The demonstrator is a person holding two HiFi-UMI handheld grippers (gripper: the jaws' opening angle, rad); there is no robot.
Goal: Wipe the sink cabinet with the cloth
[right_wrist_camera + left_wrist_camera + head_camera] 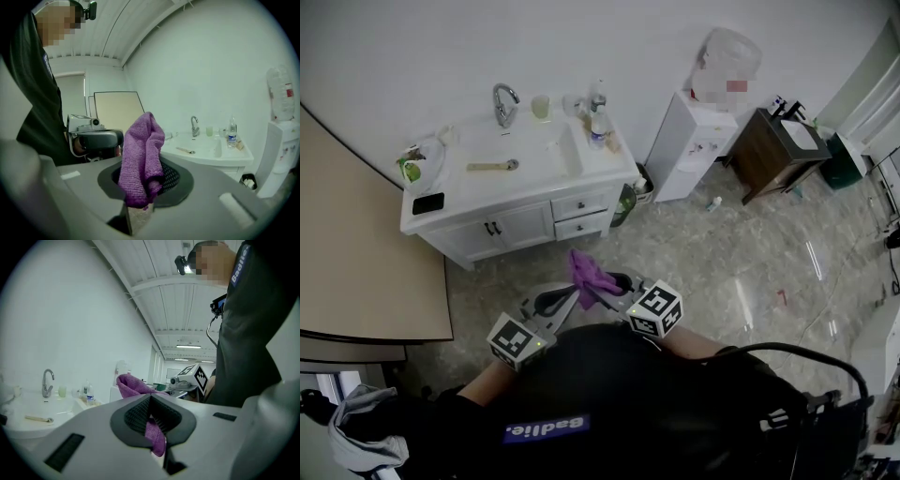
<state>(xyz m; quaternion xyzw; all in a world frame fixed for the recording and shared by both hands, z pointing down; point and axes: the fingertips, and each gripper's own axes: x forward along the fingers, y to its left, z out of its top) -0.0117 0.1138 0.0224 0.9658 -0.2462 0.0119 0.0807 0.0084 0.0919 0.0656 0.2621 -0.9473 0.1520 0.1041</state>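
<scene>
**Both claws on one cloth, well short of the cabinet**

I hold a claw in each hand, low in front of my dark shirt, and the two meet almost tip to tip. My left gripper (570,298) is clenched on the purple microfibre cloth (590,273). In the left gripper view its ribbed dark pads (138,416) are pressed together, a fold of the cloth (157,439) hangs out below them, and the rest bunches up behind. My right gripper (607,285) grasps the same cloth from the other side. In the right gripper view the cloth (142,157) stands up out of the closed jaws in a tall, crumpled heap, and a small end pokes out underneath.

So the cloth is in the air, pinched between my two claws — not touching any surface.

The white sink cabinet (520,227) stands well apart from me, across the pale marbled floor (722,272) and against the white wall. Its two doors and two drawers are closed. On its top a chrome tap (504,103) rises behind the basin, and a pale long-handled tool (492,166) lies inside the basin. A black phone (428,202) rests near the front left corner. A clear water bottle (598,127) stands to the right of the basin. To the right of the cabinet is a white water dispenser (694,145), and farther right a dark brown cabinet (769,155).
</scene>
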